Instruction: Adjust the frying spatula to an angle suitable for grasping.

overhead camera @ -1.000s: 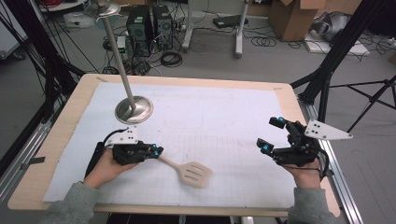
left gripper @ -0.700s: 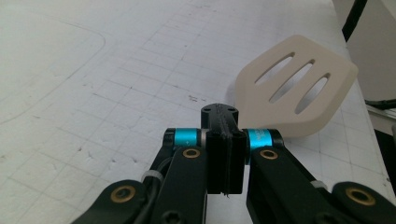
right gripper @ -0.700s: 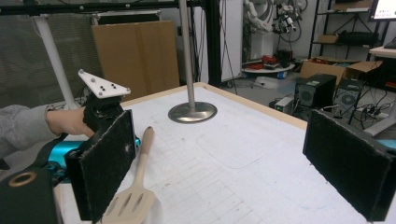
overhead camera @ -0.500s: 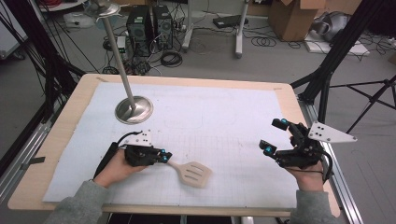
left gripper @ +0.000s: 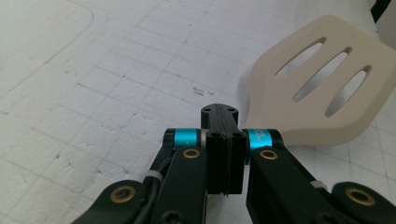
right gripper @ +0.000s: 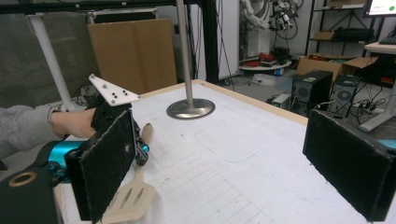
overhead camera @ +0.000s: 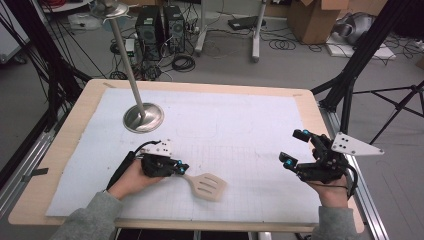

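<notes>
On the white gridded mat [overhead camera: 240,130] that covers the wooden table [overhead camera: 65,150], we see a beige slotted spatula [overhead camera: 206,185] lying flat near the front edge, left of centre, its blade toward the right. The left gripper [overhead camera: 178,169] sits low on the mat at the spatula's handle end; in the left gripper view its jaws are pressed together, and the handle is hidden beneath them, so we cannot tell whether they pinch it. The blade [left gripper: 317,84] lies just beyond them. The right gripper [overhead camera: 296,149] hovers over the right side of the mat, well apart from the spatula, its two padded jaws spread wide. A round metal stand base [overhead camera: 143,117] with an upright pole rests at the back left.
</notes>
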`<action>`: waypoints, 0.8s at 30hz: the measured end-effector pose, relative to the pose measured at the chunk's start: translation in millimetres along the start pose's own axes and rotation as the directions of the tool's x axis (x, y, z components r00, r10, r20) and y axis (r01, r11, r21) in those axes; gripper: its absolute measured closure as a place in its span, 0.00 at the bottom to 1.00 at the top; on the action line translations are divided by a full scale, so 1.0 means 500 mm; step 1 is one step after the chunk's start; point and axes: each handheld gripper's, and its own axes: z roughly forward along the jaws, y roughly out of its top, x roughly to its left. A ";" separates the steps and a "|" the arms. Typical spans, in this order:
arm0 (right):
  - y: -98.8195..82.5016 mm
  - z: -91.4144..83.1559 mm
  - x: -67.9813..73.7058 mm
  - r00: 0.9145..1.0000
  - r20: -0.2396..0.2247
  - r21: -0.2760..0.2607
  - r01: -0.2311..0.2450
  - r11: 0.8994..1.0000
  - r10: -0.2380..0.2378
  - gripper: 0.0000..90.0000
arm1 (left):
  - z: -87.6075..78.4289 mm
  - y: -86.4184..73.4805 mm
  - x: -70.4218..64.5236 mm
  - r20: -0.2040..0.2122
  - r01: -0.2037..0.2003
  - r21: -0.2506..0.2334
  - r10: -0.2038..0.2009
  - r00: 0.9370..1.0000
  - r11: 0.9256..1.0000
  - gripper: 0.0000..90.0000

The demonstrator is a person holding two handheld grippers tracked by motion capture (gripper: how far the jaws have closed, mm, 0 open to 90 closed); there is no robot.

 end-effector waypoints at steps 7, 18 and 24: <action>-0.001 -0.001 0.001 1.000 0.000 -0.001 -0.003 1.000 0.003 0.09 | 0.005 -0.003 0.006 -0.015 0.006 0.019 -0.006 1.000 1.000 1.00; -0.001 0.000 0.001 1.000 -0.001 0.000 0.000 1.000 0.000 0.10 | 0.015 -0.008 0.008 -0.023 0.033 0.046 -0.032 0.999 0.998 1.00; -0.002 0.000 -0.001 1.000 0.000 0.000 0.003 1.000 -0.003 0.09 | 0.013 -0.007 0.006 -0.025 0.060 0.055 -0.058 0.998 0.997 1.00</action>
